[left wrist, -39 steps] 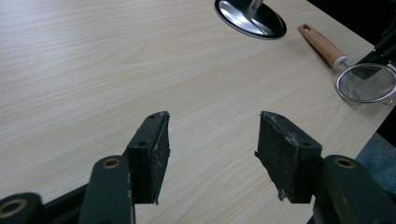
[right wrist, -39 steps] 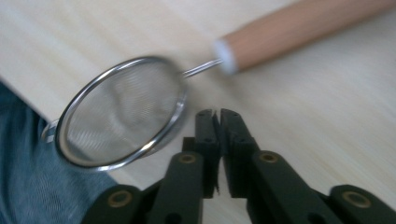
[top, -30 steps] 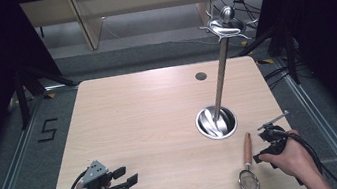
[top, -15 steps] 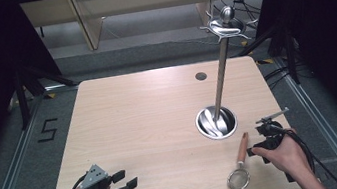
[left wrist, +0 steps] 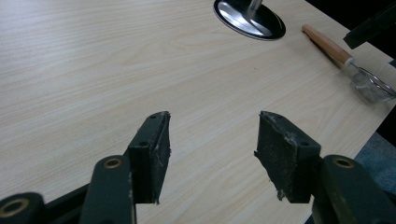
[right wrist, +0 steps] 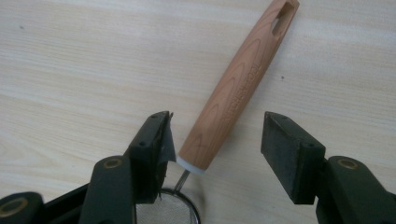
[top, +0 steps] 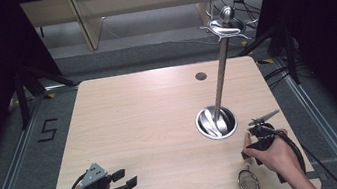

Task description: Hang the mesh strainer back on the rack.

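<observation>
Since a second ago, my right gripper (top: 248,147) has let go of the small wire-mesh strainer with the light wooden handle (top: 248,173), which has shifted a little nearer and now lies flat on the pale wood-grain table (top: 150,122) at its near right corner. Those jaws have just been opening and stand wide apart, the handle (right wrist: 240,84) lying loose between them, close beside one pad but not pinched (the mesh bowl peeks out at the bottom of the right gripper view). My left gripper (top: 119,185) sits unmoved at the near left edge, its jaws spread with bare tabletop between them (left wrist: 212,154); from there the strainer (left wrist: 352,65) shows far off to the right. Just beyond the strainer, the tall steel utensil stand with a round dished base (top: 216,121) rises from the right half of the table.
</observation>
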